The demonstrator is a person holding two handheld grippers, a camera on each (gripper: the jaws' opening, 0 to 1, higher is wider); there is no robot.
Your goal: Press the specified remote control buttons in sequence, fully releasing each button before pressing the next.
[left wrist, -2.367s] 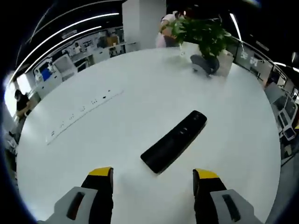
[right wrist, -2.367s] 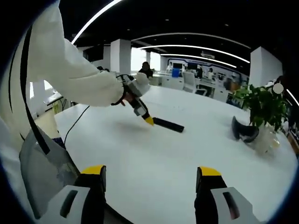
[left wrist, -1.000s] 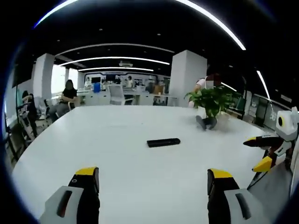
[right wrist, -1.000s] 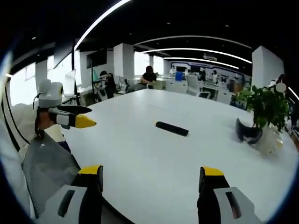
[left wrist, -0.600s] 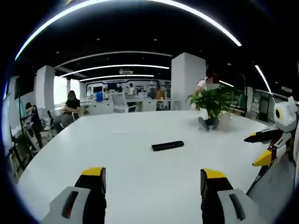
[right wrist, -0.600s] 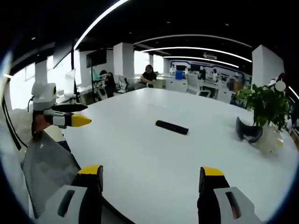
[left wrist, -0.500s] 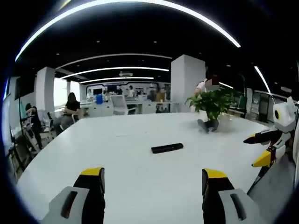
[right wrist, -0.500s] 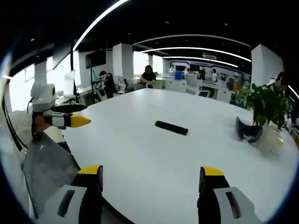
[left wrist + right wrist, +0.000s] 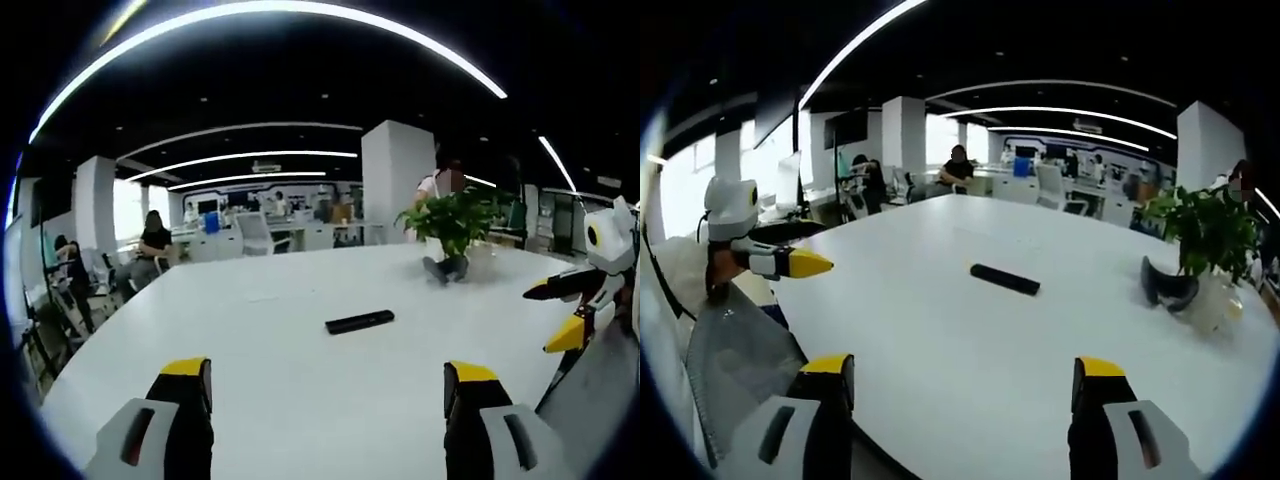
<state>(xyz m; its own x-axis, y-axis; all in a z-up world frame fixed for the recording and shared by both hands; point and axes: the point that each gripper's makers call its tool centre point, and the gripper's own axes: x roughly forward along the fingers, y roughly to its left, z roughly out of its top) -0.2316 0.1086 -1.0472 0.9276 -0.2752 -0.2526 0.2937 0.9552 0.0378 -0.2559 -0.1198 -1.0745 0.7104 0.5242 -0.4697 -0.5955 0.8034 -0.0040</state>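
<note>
A long, slim black remote control (image 9: 359, 321) lies flat on a large white table (image 9: 300, 390), well in from every edge, with smooth bare tabletop all around it. In the right gripper view the same remote control (image 9: 1005, 279) shows as a dark matte bar with rounded ends, and the glossy table (image 9: 960, 350) curves away toward a rounded far edge.

The left gripper (image 9: 325, 375) is held back over the near edge of the table, its two black jaws with yellow tips standing wide apart with nothing between them. It is well apart from the remote. In the right gripper view it (image 9: 800, 255) hangs off the table's left edge, its yellow-tipped jaws again spread.

The right gripper (image 9: 965, 375) is likewise held at the near edge, its jaws spread wide and empty, far from the remote. In the left gripper view it (image 9: 562, 308) sits beyond the table's right edge, its pointed yellow-tipped jaws parted.

Near the far right edge of the table stands a leafy green potted plant (image 9: 455, 218) in a pale pot, and a dark curved headset-like object (image 9: 440, 268) rests on the table just beside it. The right gripper view shows the plant (image 9: 1210, 235) and the dark object (image 9: 1167, 285) touching or nearly touching; which one I cannot tell.

A grey mesh-textured sleeve (image 9: 735, 360) fills the lower left of the right gripper view.
</note>
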